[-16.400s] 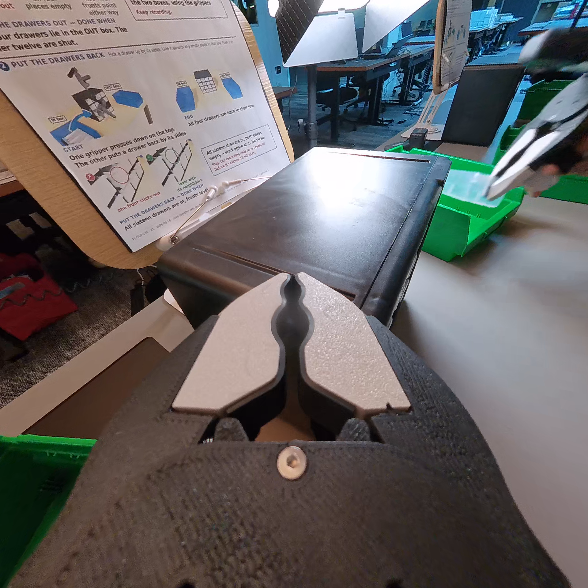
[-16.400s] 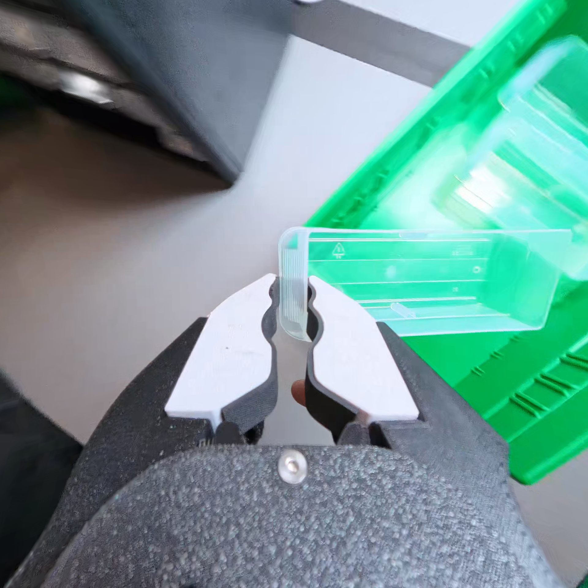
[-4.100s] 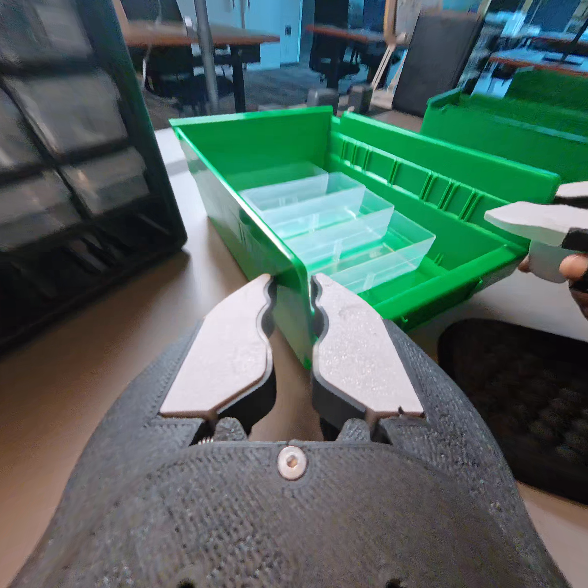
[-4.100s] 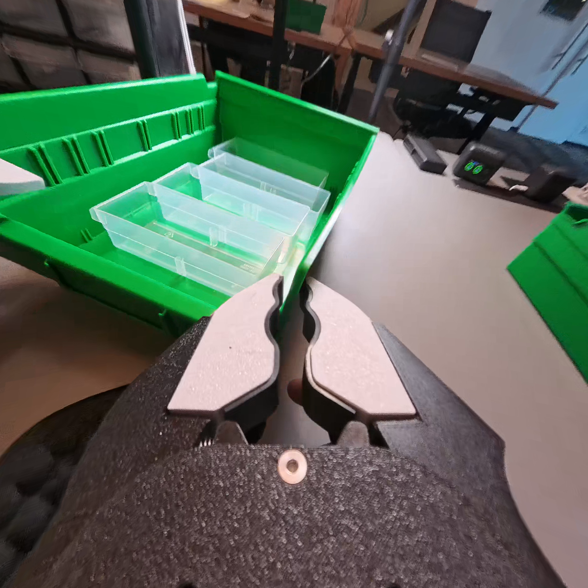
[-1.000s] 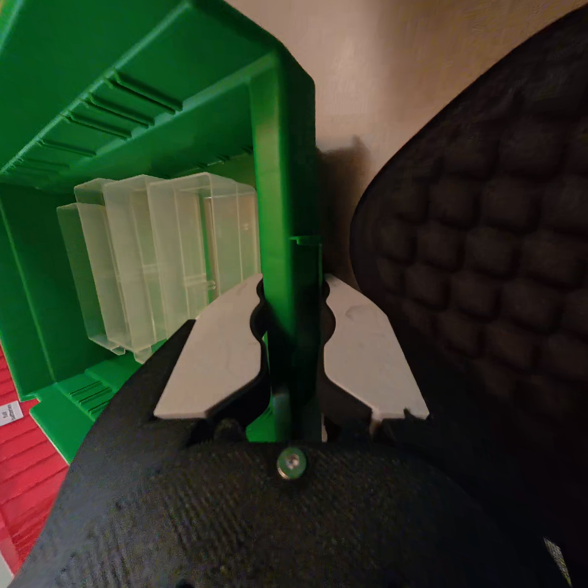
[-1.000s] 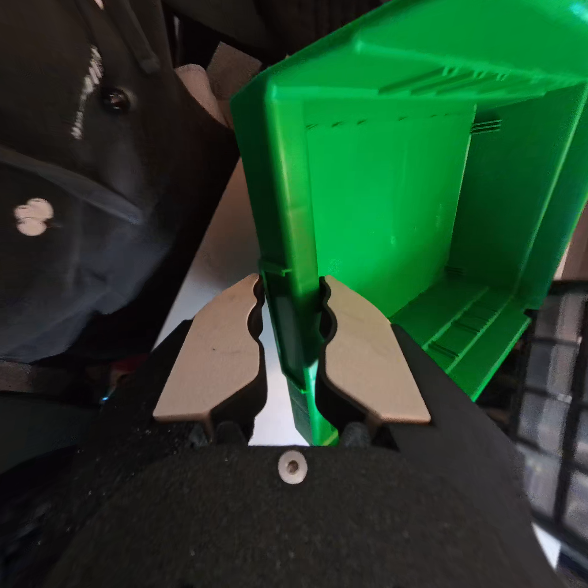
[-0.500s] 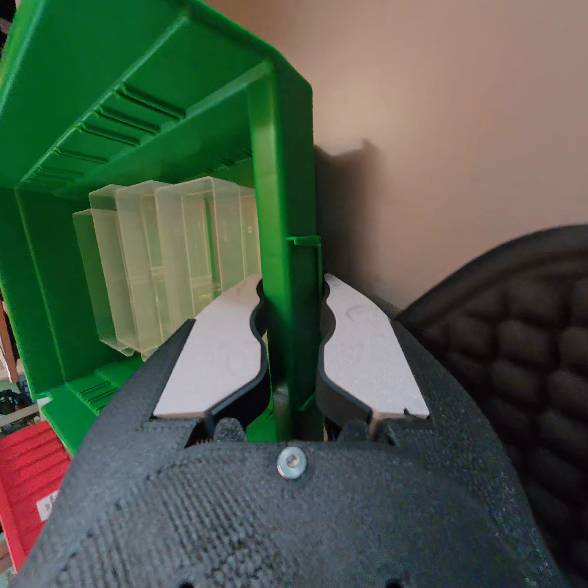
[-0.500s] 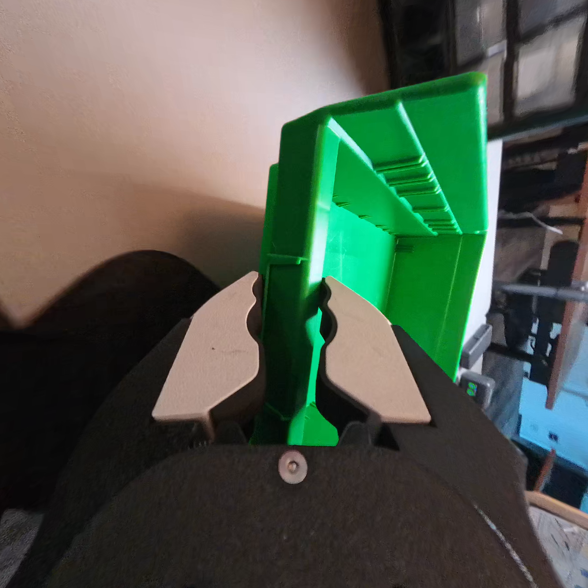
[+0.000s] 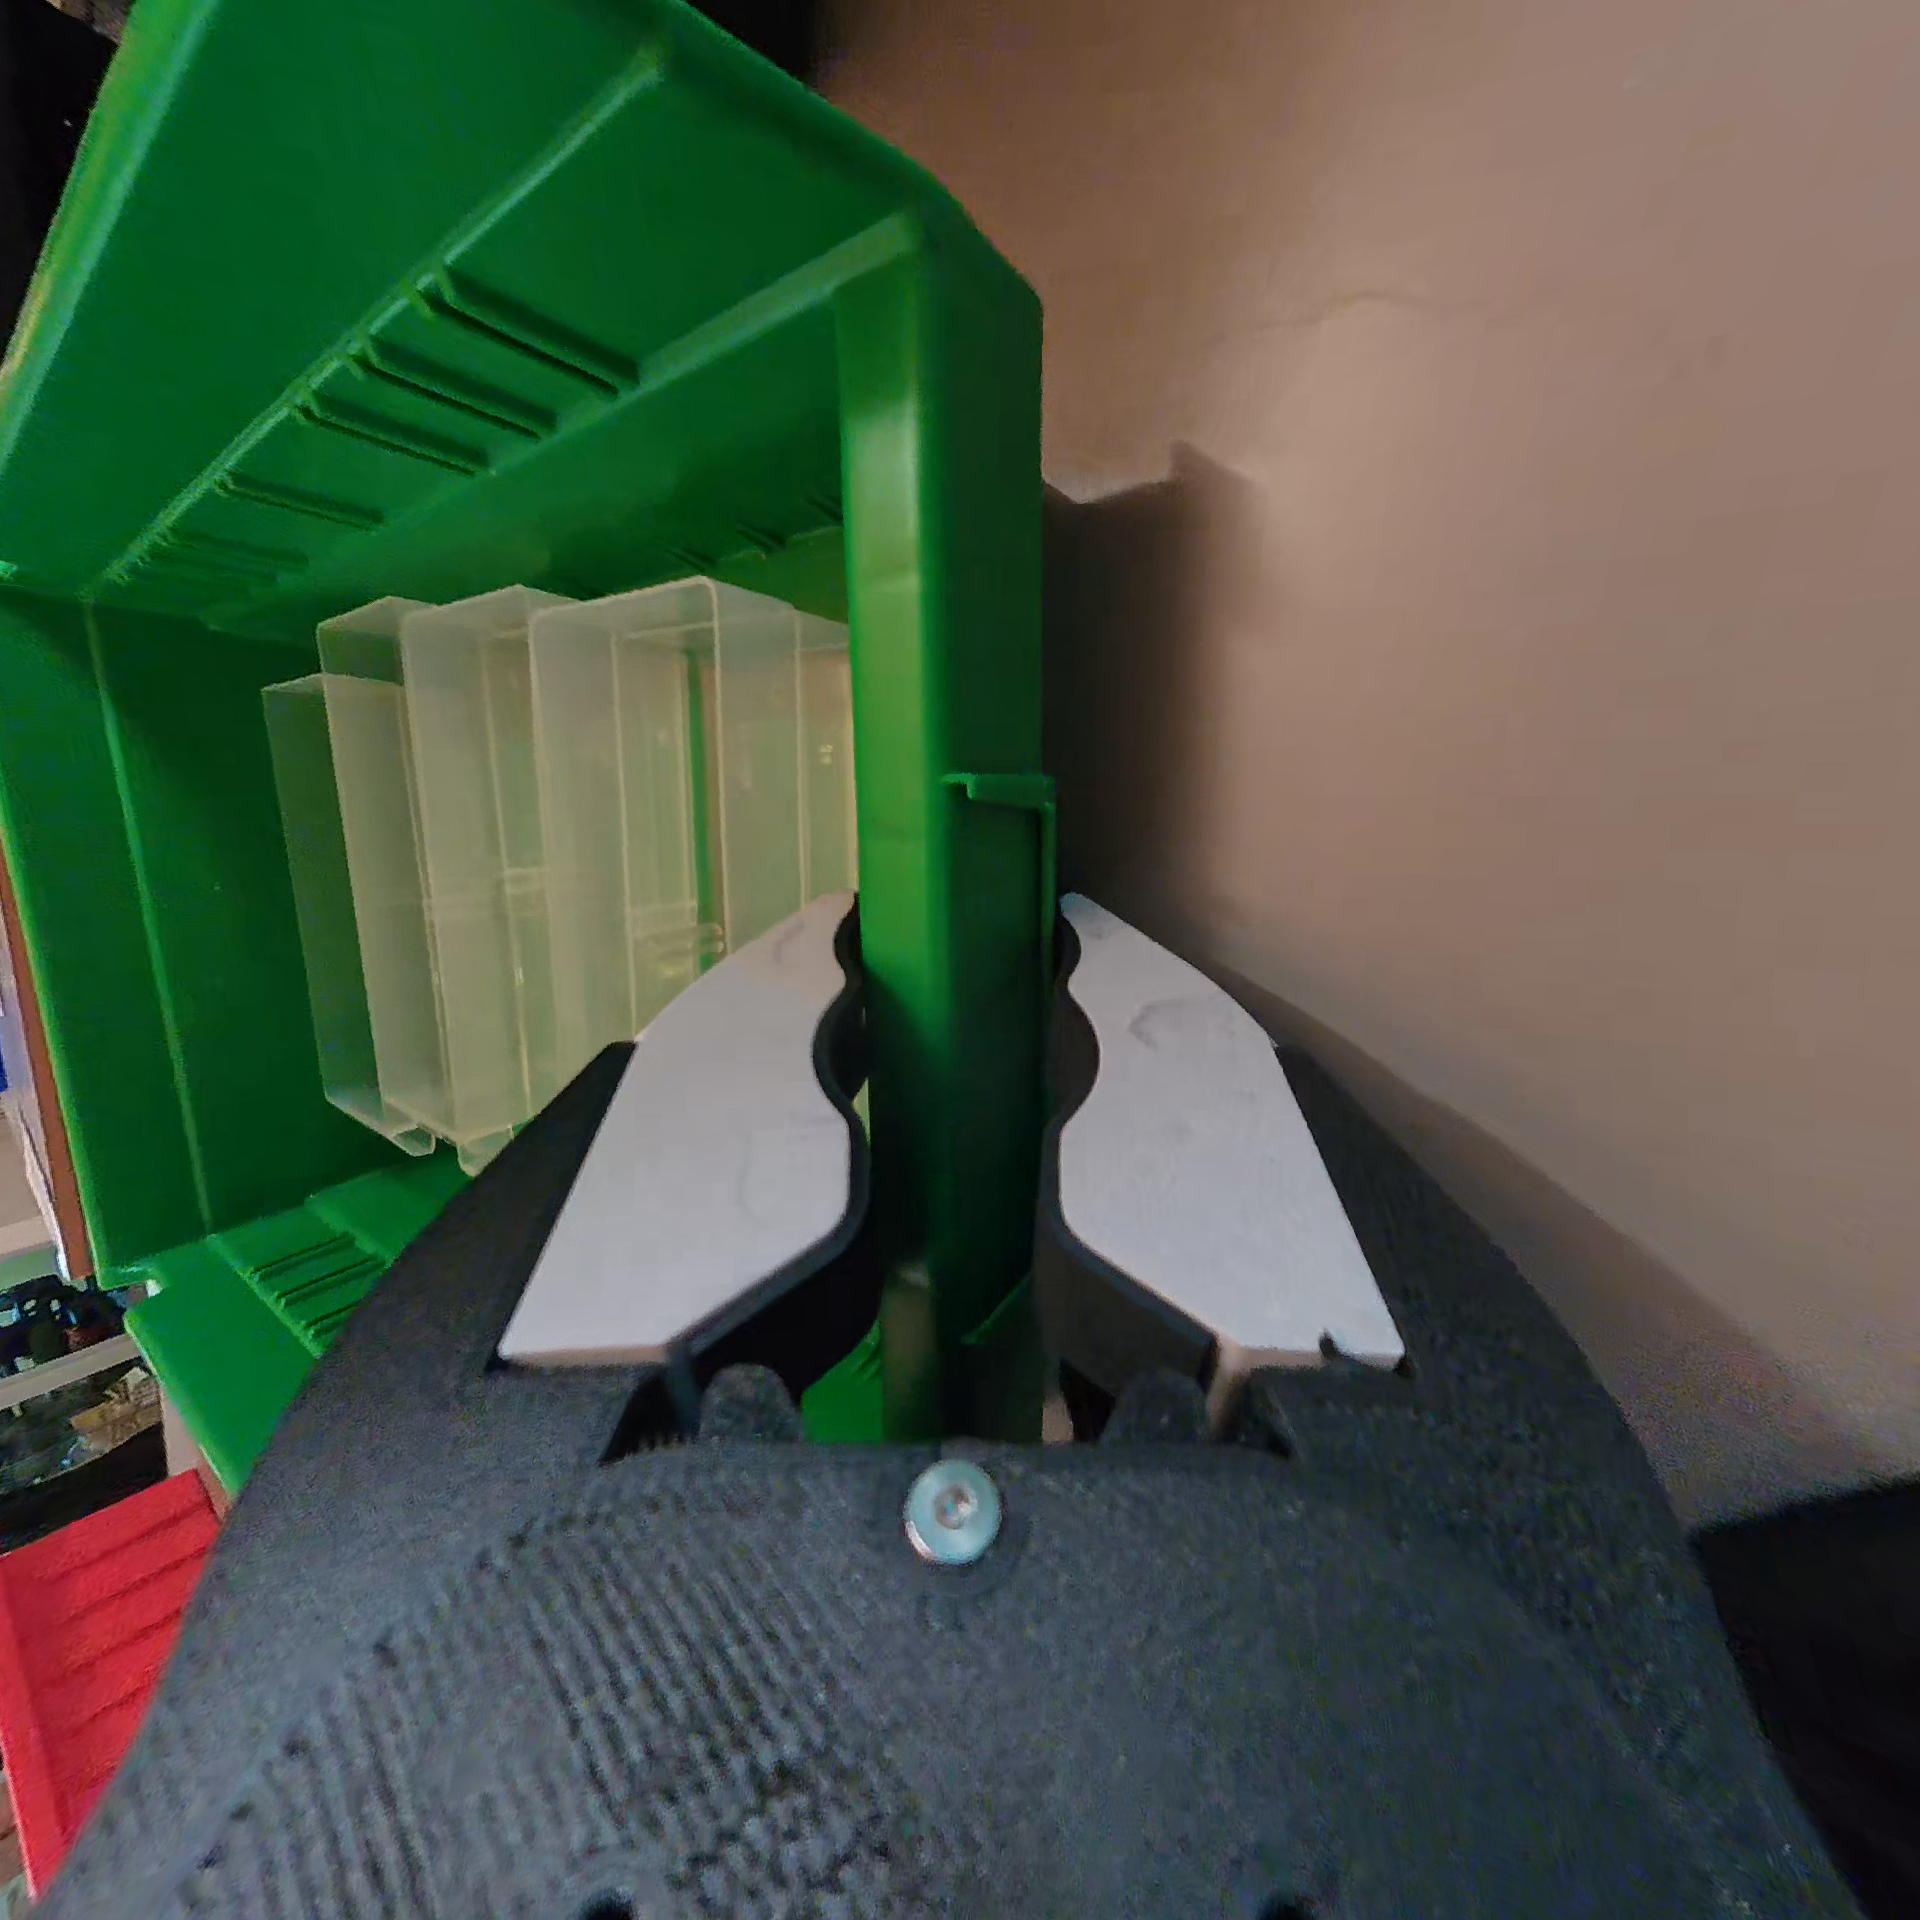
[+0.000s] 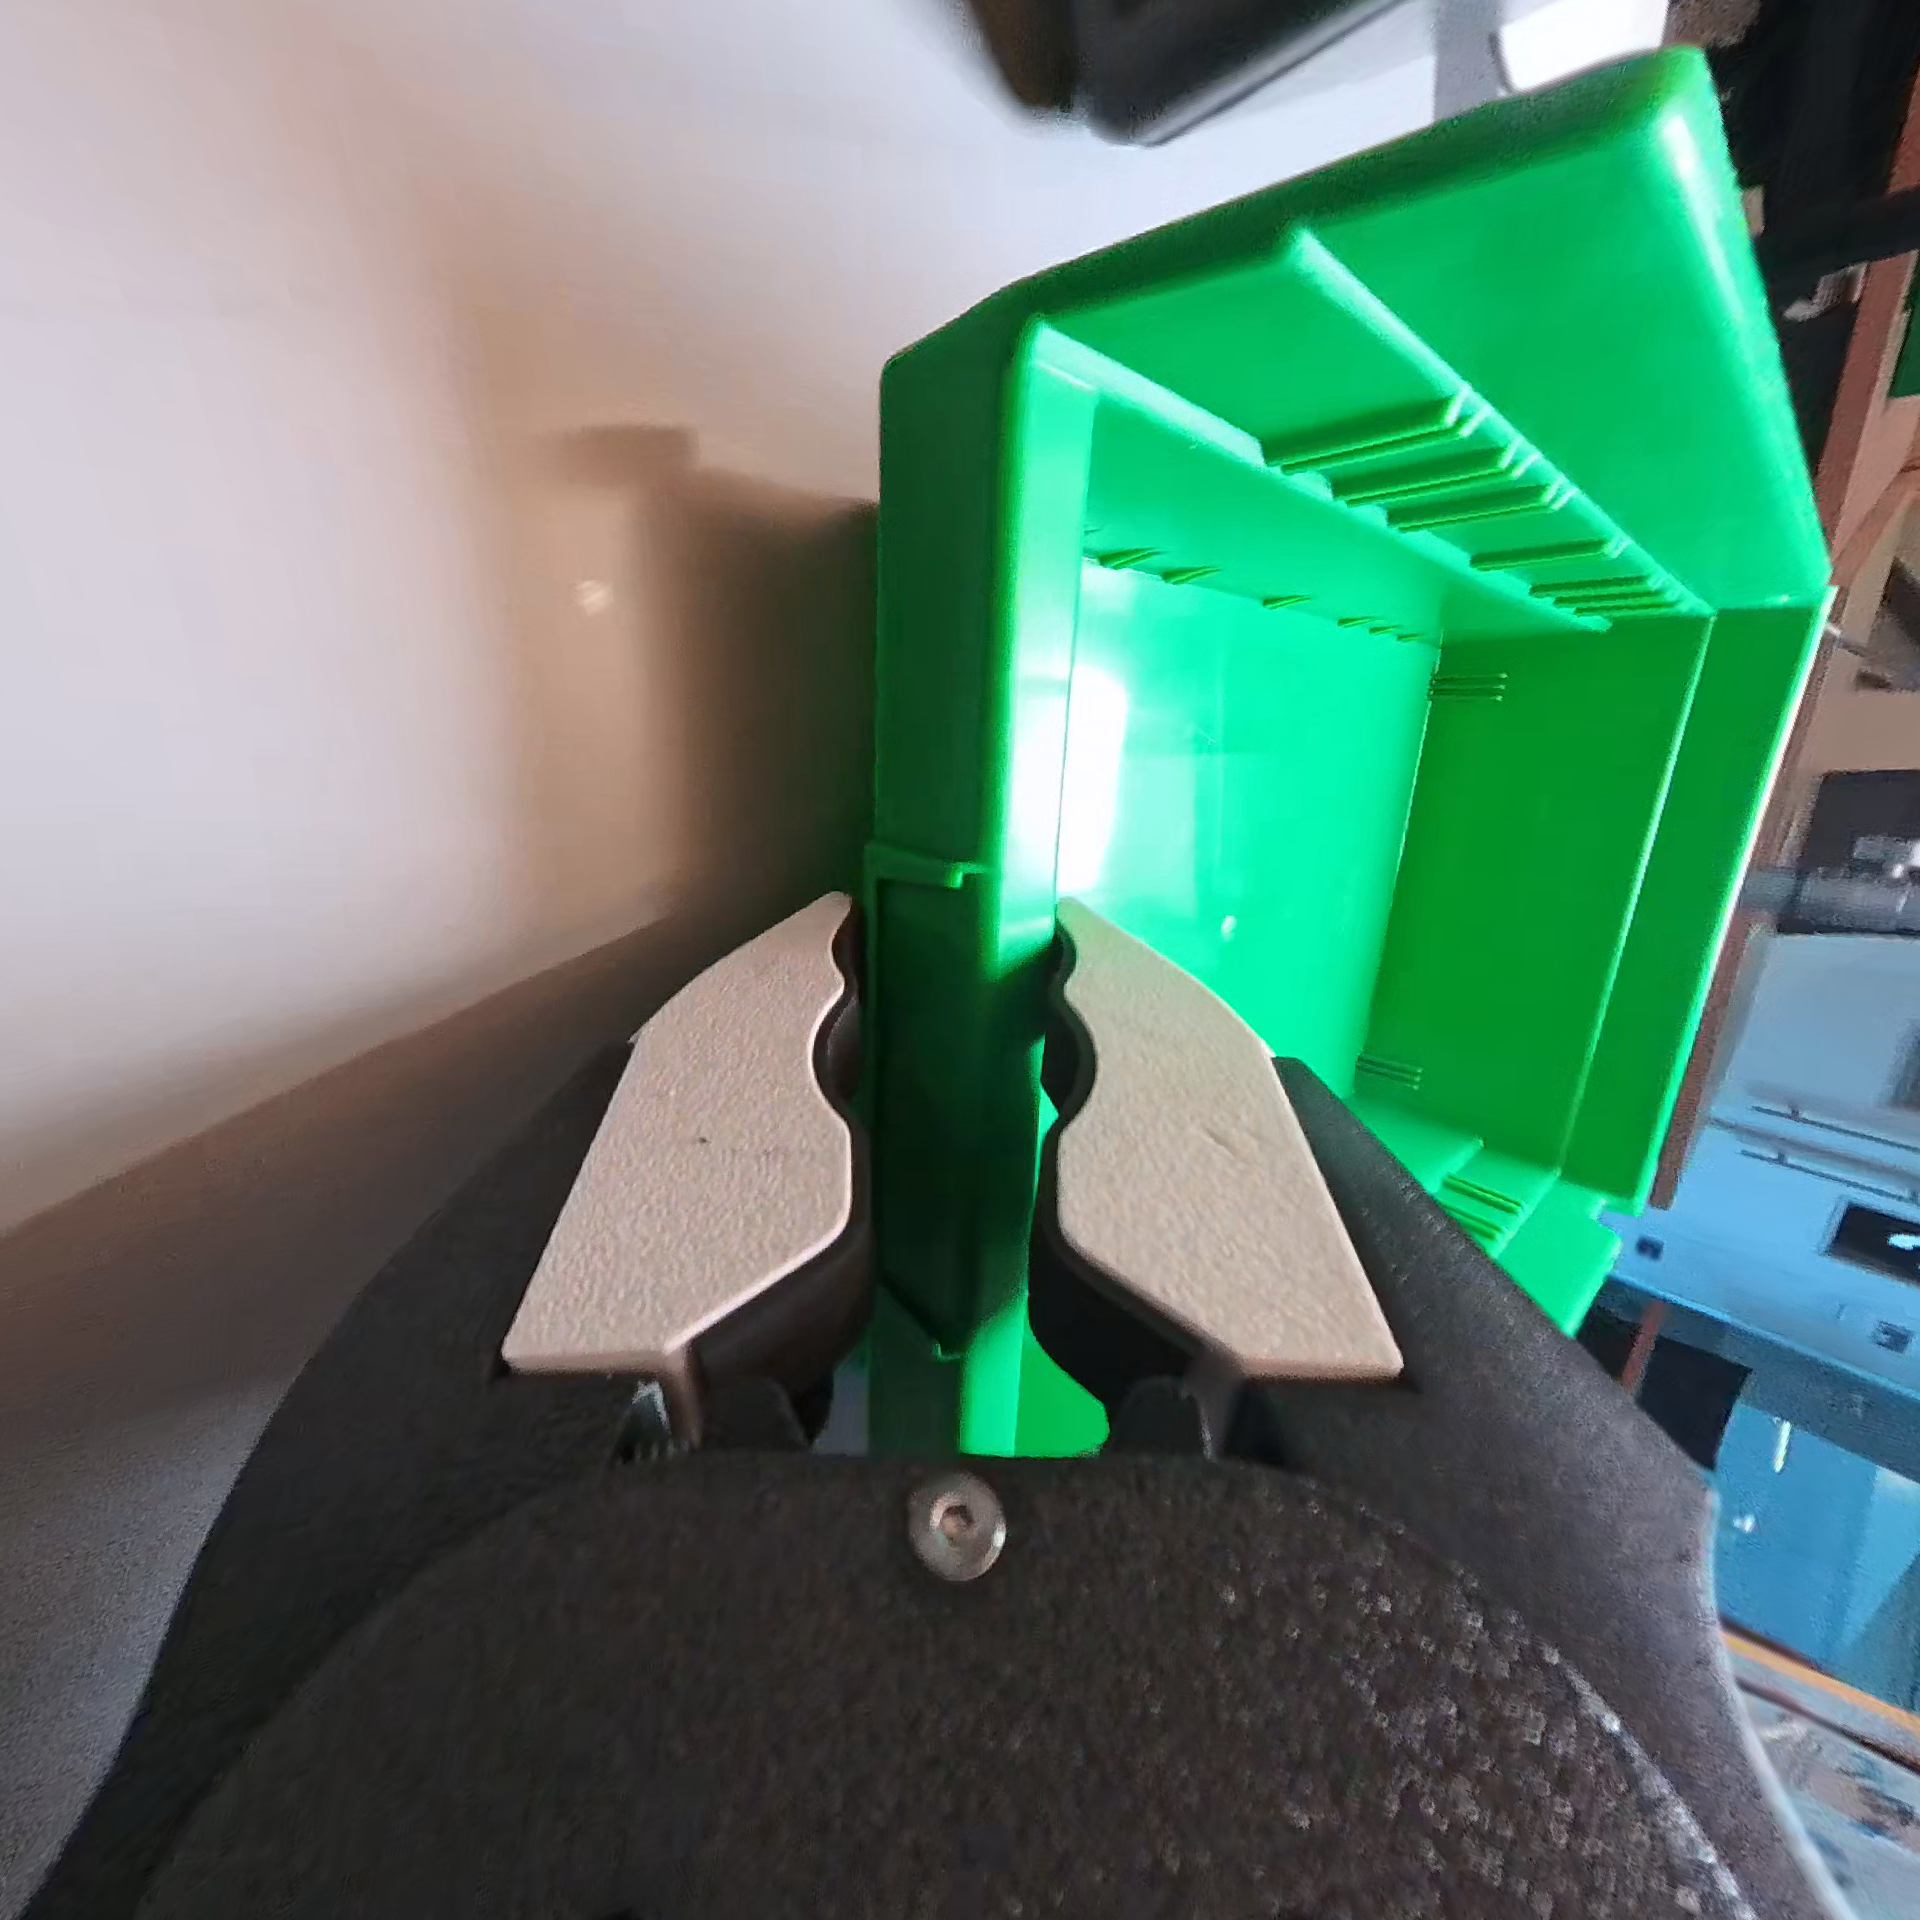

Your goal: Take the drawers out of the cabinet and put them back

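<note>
In the left wrist view my left gripper point(image 9: 956, 914) is shut on the side wall of a green plastic cabinet point(image 9: 468, 260), held up in the air. Several clear plastic drawers point(image 9: 582, 831) sit inside it, left of the gripped wall. In the right wrist view my right gripper point(image 10: 956, 914) is shut on the side wall of a green cabinet point(image 10: 1558, 343) whose inside shows no drawers, only ribbed rails. I cannot tell whether both views show the same cabinet. Neither view shows the other gripper.
A beige wall point(image 9: 1507, 520) is close behind the cabinet in both views. A red ribbed object point(image 9: 73, 1621) lies at the lower left and a black object point(image 9: 1818, 1662) at the lower right. Grey-blue equipment point(image 10: 1818, 1143) stands at the right of the right wrist view.
Both grippers kept their hold while the views swung. The black padded chair back dropped out of the left view. The right view turned from dark clothing to the wall.
</note>
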Action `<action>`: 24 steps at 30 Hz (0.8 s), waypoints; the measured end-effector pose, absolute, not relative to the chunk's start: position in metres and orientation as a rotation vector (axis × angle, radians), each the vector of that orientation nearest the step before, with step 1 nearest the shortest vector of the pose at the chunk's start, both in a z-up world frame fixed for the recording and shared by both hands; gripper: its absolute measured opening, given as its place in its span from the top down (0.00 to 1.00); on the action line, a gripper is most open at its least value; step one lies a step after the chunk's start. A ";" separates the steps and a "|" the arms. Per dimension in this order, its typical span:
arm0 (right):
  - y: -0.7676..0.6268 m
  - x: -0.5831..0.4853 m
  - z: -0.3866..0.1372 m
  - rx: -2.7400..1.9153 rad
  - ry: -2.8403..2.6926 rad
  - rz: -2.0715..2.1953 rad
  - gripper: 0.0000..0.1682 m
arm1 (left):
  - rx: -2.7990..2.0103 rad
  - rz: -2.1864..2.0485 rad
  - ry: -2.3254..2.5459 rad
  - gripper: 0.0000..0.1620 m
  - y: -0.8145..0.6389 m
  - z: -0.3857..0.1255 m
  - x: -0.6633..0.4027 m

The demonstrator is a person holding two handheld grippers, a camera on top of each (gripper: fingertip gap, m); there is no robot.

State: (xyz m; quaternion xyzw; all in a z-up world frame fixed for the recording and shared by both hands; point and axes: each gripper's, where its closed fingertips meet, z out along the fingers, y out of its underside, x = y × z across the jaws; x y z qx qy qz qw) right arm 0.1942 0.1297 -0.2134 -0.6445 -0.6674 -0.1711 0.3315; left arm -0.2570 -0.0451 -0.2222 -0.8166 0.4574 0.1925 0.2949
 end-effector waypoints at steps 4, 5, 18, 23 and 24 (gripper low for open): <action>0.135 0.185 -0.202 -1.730 -1.674 -0.429 0.74 | -2.157 0.516 1.226 0.80 -0.031 -0.222 -0.261; 0.130 0.176 -0.193 -1.727 -1.644 -0.358 0.73 | -2.154 0.514 1.228 0.80 -0.029 -0.222 -0.262; 0.118 0.155 -0.178 -1.893 -1.461 -0.267 0.70 | -2.065 0.655 1.110 0.79 0.002 -0.217 -0.273; 0.133 0.164 -0.201 -1.845 -1.486 -0.394 0.82 | -2.037 0.748 1.046 0.78 0.005 -0.215 -0.277; 0.134 0.163 -0.201 -1.822 -1.487 -0.395 0.82 | -2.033 0.756 1.030 0.77 0.006 -0.214 -0.277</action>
